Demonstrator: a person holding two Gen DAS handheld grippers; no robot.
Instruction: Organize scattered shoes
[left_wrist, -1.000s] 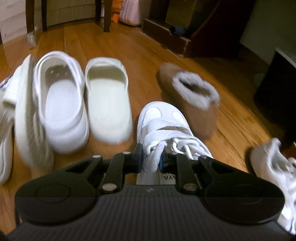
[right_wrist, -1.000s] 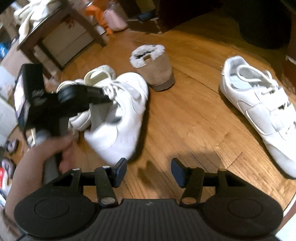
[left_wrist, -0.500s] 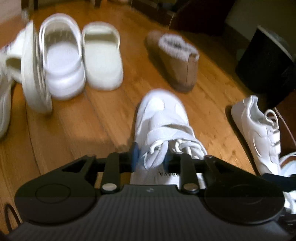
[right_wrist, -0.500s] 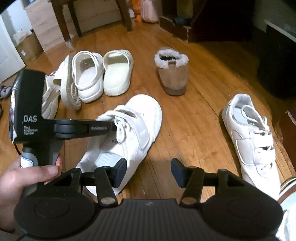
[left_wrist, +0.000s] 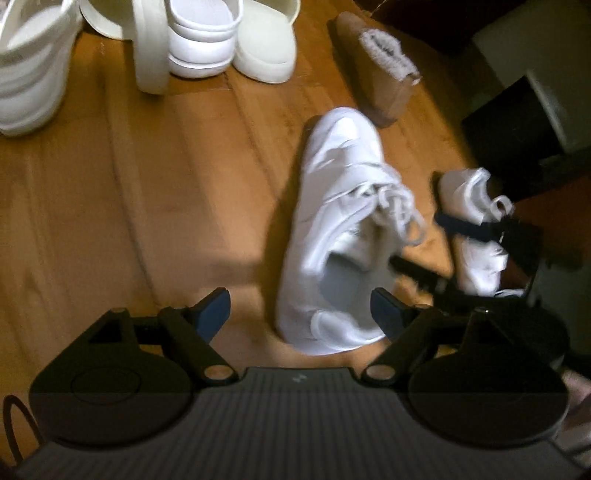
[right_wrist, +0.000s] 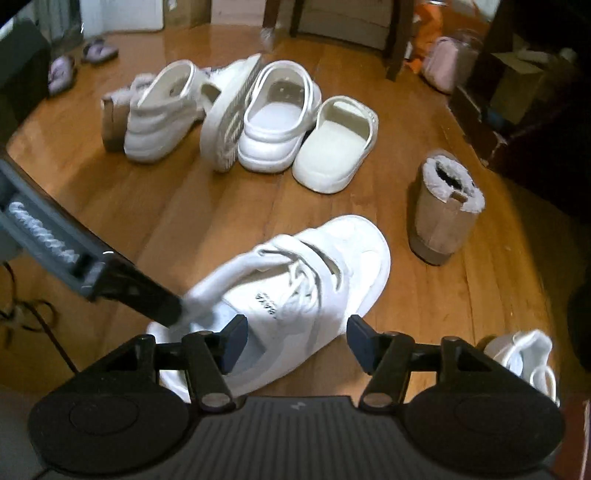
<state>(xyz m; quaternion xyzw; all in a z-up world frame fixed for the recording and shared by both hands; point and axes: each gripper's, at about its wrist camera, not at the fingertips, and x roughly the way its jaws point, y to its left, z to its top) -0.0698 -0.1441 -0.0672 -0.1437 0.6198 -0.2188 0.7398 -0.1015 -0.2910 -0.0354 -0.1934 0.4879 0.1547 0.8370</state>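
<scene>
Left gripper (left_wrist: 300, 312) stands wide apart, empty, above the wood floor (left_wrist: 147, 203). Right gripper (right_wrist: 293, 341) likewise spread, holding nothing. White sneaker (right_wrist: 295, 291) lies on the floor just beyond both.

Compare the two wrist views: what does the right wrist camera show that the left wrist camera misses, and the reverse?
Only the right wrist view shows the purple slippers by the far wall, a second tan boot behind the white shoes, and the chair legs.

Only the left wrist view shows the dark box at right.

Both show the white sneaker on the wooden floor, its mate, the fur-lined tan boot, and both open grippers.
</scene>
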